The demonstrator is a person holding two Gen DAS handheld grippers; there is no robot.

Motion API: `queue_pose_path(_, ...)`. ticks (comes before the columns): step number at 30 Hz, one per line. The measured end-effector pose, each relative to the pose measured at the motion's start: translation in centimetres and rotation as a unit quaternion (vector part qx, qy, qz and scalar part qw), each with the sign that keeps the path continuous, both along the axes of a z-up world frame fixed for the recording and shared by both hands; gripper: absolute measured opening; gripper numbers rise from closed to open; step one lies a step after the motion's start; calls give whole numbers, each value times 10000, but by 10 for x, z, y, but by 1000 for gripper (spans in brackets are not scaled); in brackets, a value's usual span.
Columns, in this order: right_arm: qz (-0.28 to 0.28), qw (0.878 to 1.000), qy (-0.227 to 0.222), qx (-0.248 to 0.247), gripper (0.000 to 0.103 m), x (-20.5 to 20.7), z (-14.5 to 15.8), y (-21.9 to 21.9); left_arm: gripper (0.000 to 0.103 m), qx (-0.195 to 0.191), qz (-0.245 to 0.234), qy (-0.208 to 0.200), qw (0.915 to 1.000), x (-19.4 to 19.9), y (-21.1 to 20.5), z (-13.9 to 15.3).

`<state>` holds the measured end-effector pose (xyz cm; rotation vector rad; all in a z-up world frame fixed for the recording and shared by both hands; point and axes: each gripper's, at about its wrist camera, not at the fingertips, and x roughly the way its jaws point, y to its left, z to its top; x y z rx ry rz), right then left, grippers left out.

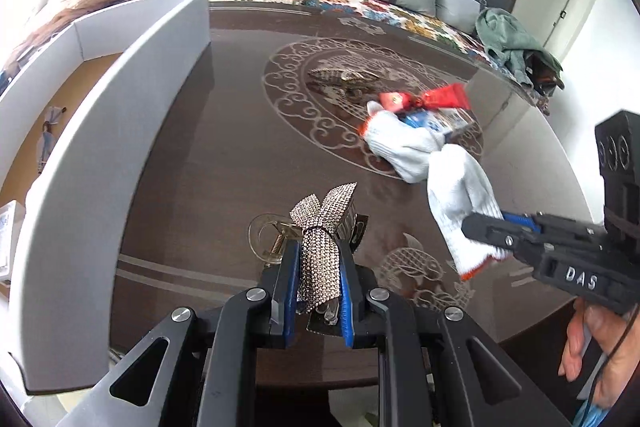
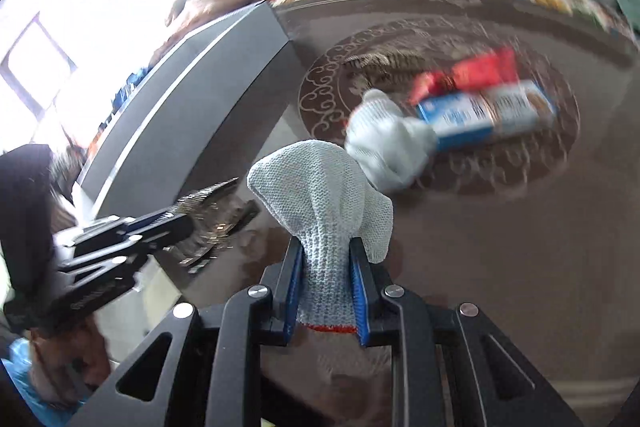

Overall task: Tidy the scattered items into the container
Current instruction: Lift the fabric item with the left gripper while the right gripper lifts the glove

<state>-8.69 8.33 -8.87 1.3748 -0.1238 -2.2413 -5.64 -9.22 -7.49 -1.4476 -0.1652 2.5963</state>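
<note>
The left tool (image 1: pixel 319 277) pinches a stiff, sparkly hair clip (image 1: pixel 320 227) mid-body; the right tool (image 2: pixel 326 291) grips a soft, light glove (image 2: pixel 324 195), probably at its cuff.

Both grippers clamped, held low over the table (image 1: pixel 192 155).

The left gripper (image 1: pixel 316 267) has its blue-padded fingers pinched on a rhinestone clip (image 1: pixel 320 239), lifted above the table. The right gripper (image 2: pixel 326 291) squeezes a white glove (image 2: pixel 324 195) by its cuff end, also off the table, to the left gripper's right. A bare hand (image 1: pixel 596 351) grips the right handle.
</note>
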Motion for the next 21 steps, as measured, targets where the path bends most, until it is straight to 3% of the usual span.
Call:
queue_pose_path(2,23,9999,48,164,22,11,-1,3,17,0,-48,2,10000,2,6,1)
queue_pose_path(12,-128,9999,-36,46,22,29,-3,13,17,-3,-247,0,9997,12,25,4)
queue_pose_path(17,17,10000,-48,83,22,33,2,3,17,182,-239,-80,9995,14,20,3)
queue_pose_path(21,93,9999,38,-58,22,32,19,-11,17,445,-133,102,9989,18,-3,27)
